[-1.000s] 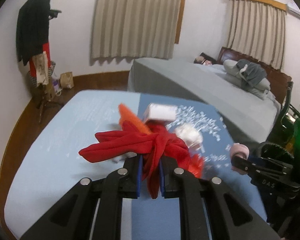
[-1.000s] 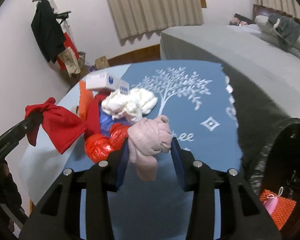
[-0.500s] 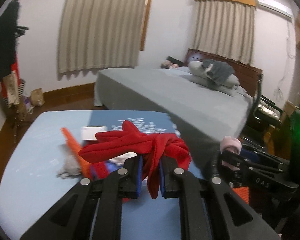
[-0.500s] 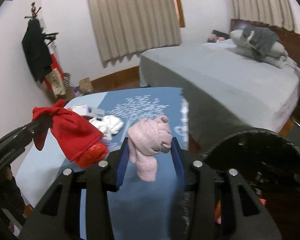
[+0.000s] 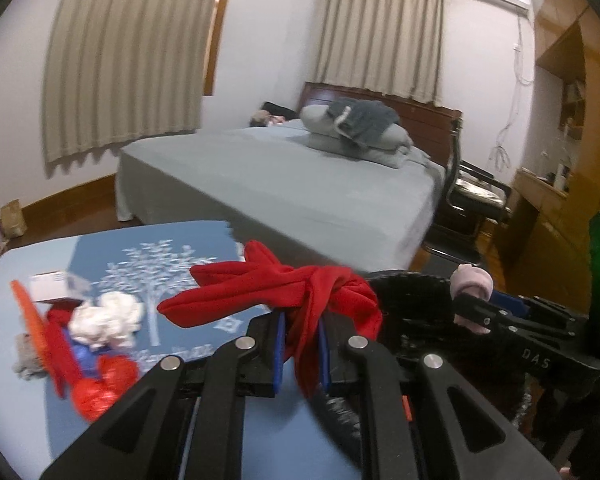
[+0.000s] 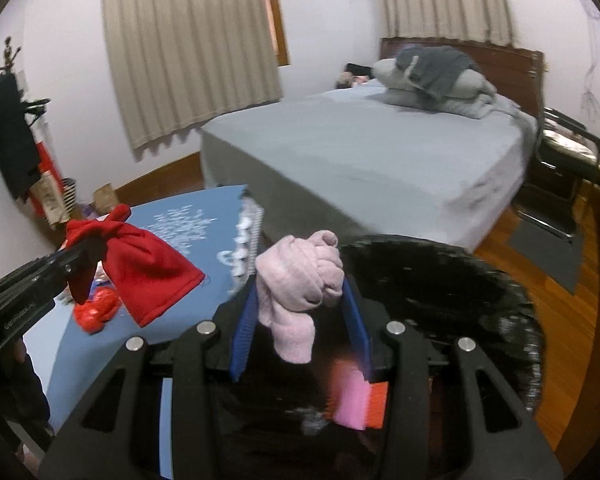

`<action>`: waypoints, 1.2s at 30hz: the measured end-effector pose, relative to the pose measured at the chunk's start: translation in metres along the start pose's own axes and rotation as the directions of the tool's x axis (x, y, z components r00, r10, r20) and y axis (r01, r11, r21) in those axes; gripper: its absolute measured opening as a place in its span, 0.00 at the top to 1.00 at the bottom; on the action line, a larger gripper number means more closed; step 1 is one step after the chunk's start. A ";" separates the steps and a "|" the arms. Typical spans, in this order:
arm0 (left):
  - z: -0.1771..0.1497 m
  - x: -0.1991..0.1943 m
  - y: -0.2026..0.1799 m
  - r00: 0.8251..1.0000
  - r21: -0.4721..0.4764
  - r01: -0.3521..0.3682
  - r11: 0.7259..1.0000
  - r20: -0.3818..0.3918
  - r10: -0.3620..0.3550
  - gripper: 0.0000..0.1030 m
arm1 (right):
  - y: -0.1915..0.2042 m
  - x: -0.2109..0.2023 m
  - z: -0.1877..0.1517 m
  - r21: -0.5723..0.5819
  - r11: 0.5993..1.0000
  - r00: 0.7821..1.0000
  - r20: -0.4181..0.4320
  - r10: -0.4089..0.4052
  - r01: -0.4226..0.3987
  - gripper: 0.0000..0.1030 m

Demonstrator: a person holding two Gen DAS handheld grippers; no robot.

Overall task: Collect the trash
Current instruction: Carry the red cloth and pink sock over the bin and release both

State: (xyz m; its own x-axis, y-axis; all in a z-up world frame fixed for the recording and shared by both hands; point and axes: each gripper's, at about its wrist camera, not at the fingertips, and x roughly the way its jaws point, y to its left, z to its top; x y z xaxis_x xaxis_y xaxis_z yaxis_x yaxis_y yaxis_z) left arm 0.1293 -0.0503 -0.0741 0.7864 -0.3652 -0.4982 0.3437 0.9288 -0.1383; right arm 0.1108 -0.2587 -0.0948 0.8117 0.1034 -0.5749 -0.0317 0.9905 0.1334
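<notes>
Item one: knotted red cloth (image 5: 276, 292), soft, light, limp; I held it at the knot in my left gripper (image 5: 300, 354), jaws nearly closed, off the table's (image 5: 16, 408) right edge. Item two: bundled pink cloth (image 6: 300, 276), equally soft, pinched mid-bundle in my part-open right gripper (image 6: 300, 320), above the black trash bag (image 6: 460, 280).

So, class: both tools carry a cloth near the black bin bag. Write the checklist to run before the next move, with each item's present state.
1. Left tool shut on the red cloth: ok.
2. Right tool shut on the pink cloth: ok.
3. Pink cloth over the black bin bag mouth: ok.
4. Red cloth over the bag: cannot tell.
5. Room left in the bag: cannot tell.
</notes>
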 end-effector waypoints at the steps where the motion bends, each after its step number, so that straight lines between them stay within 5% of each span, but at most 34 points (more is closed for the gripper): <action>1: 0.001 0.004 -0.006 1.000 0.006 0.011 1.000 -0.003 -0.011 0.87 | -0.007 -0.002 -0.001 0.006 1.000 1.000 0.003 -0.016 0.016 0.61; 16: 0.003 0.058 -0.087 0.975 0.093 0.206 0.974 -0.105 -0.196 0.84 | -0.082 -0.005 -0.017 0.100 0.985 0.990 -0.004 -0.142 0.142 0.57; 20: -0.003 0.068 -0.095 0.960 0.093 0.245 0.965 -0.163 -0.228 0.55 | -0.090 -0.005 -0.022 0.109 0.981 0.987 -0.012 -0.163 0.163 0.50; 28: -0.017 0.062 -0.077 0.964 0.082 0.208 0.975 -0.183 -0.190 0.34 | -0.092 -0.008 -0.024 0.119 0.975 0.982 0.010 -0.191 0.189 0.16; 36: -0.015 0.036 -0.040 0.990 0.077 0.097 0.992 -0.108 -0.088 0.26 | -0.078 -0.009 -0.020 0.114 0.979 0.984 0.025 -0.176 0.172 0.09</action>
State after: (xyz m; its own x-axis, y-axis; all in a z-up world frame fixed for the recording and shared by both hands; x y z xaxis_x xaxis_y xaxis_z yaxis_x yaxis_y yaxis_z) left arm 0.1364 -0.0997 -0.0992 0.6930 -0.4369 -0.5734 0.4566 0.8815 -0.1199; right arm 0.0943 -0.3348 -0.1162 0.8189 -0.0745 -0.5691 0.1749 0.9768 0.1237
